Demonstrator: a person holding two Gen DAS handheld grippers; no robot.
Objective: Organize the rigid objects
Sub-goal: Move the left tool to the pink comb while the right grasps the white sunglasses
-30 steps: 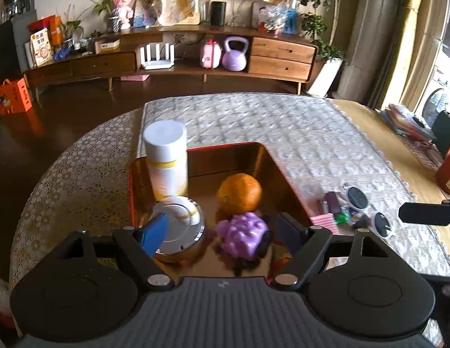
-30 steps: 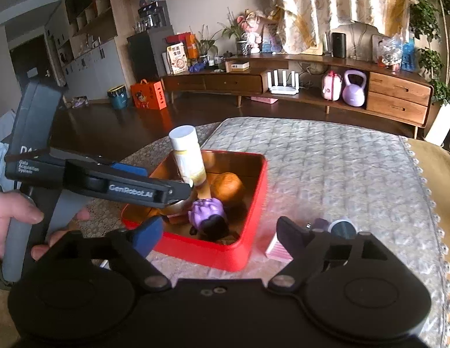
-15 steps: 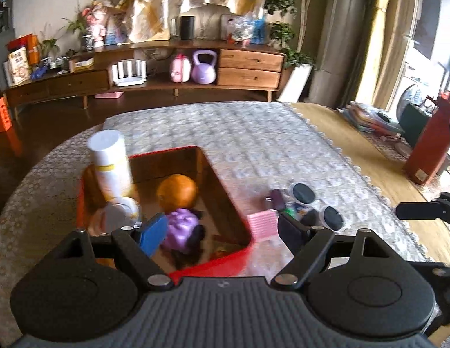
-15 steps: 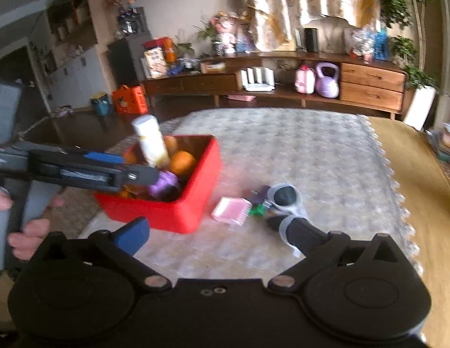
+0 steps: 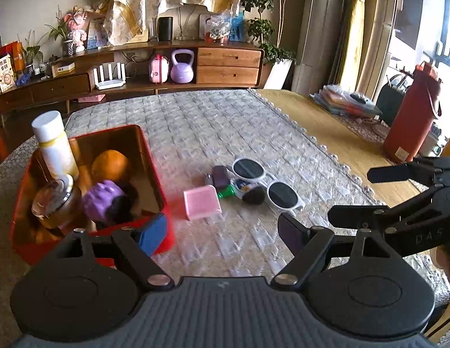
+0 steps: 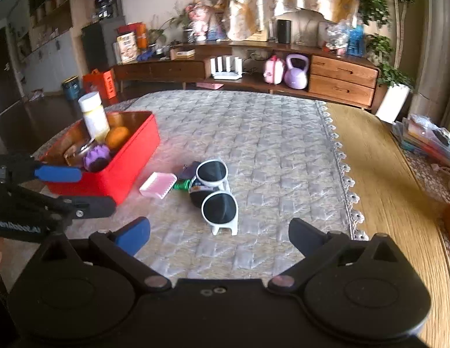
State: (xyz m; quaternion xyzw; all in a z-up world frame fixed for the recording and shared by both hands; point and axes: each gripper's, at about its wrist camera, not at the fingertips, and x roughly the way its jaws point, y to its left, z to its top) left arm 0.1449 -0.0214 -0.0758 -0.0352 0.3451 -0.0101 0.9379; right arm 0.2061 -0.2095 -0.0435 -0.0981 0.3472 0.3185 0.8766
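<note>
A red box (image 5: 162,191) on the quilted cloth holds a white bottle (image 5: 53,142), an orange (image 5: 110,165), a purple lumpy toy (image 5: 101,200) and a lidded jar (image 5: 50,203). To its right lie a pink flat case (image 5: 201,201), white sunglasses (image 5: 265,182), a small purple item (image 5: 220,175) and a green-capped tube (image 5: 227,191). My left gripper (image 5: 222,232) is open and empty, near the box's front corner. My right gripper (image 6: 219,233) hovers just before the sunglasses (image 6: 219,191), its wide jaws closing slightly with nothing between the pads.
The cloth's lace edge (image 6: 341,156) gives way to bare wooden tabletop (image 6: 384,174) on the right. A tall red bag (image 5: 410,121) and stacked papers (image 5: 346,101) stand far right. A low sideboard (image 5: 137,66) runs along the back wall.
Both grippers have swung right and dropped, away from the red box toward the loose items. The right jaws have spread wider than a second ago.
</note>
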